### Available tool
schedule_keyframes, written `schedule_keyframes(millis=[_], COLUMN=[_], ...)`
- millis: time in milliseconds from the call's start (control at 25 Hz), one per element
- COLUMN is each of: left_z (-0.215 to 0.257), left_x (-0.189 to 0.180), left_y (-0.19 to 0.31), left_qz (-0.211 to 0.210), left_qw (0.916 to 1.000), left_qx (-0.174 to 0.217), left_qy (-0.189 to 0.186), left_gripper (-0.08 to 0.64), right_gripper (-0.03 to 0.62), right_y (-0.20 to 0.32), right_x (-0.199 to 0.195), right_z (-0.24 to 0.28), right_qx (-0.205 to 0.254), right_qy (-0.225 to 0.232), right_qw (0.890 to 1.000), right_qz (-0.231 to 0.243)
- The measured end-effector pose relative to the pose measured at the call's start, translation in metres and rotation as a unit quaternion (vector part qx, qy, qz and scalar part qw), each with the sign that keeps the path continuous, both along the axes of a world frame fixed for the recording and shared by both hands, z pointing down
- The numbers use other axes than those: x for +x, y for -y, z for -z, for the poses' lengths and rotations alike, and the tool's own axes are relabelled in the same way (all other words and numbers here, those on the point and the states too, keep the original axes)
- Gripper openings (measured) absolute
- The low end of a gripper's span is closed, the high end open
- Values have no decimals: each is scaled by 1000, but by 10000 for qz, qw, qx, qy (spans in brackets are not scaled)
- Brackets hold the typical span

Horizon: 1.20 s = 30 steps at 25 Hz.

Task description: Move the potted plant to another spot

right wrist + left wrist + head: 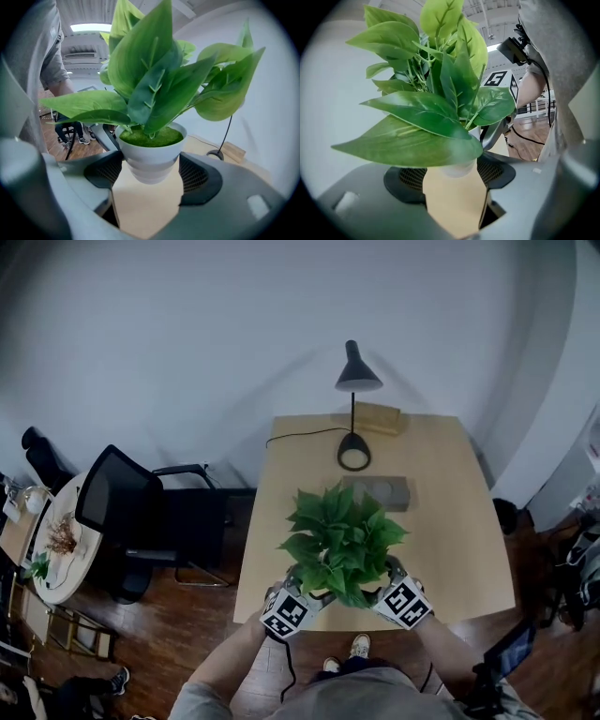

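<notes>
The potted plant, broad green leaves in a small white pot, is over the near part of the wooden table. My left gripper holds the pot from the left and my right gripper from the right. In the right gripper view the white pot hangs clear of the tabletop, squeezed between the two dark pads of my right gripper. In the left gripper view leaves hide most of the pot, which sits between the pads of my left gripper.
A black desk lamp stands at the table's far side by a wooden block, with a grey box just beyond the plant. A black office chair and a round side table stand to the left.
</notes>
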<state>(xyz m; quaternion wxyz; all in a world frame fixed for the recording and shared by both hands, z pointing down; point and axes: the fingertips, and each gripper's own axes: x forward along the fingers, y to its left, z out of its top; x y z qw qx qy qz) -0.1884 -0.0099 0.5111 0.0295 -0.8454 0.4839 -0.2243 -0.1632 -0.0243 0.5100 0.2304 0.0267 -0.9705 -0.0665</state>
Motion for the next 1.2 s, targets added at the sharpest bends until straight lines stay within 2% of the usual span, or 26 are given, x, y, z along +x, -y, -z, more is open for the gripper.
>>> schedule_keyframes(millis=[240, 440, 920, 1200], left_z=[-4, -4, -4, -18], left_x=[45, 82, 190, 222], left_y=[21, 55, 186, 228], left_qz=[-410, -593, -305, -207], left_qw=[9991, 9981, 9994, 9992], left_qx=[-76, -90, -102, -341], left_qy=[25, 105, 89, 94], left_gripper=[330, 330, 328, 328], right_gripper=[387, 387, 387, 387], right_y=[18, 51, 184, 226], right_x=[47, 85, 193, 224], right_z=[-4, -4, -3, -19], right_qx=[-29, -20, 2, -213], right_qy=[-18, 54, 61, 14], right_qw=[9990, 9981, 9992, 9993], right_qz=[-446, -621, -388, -311])
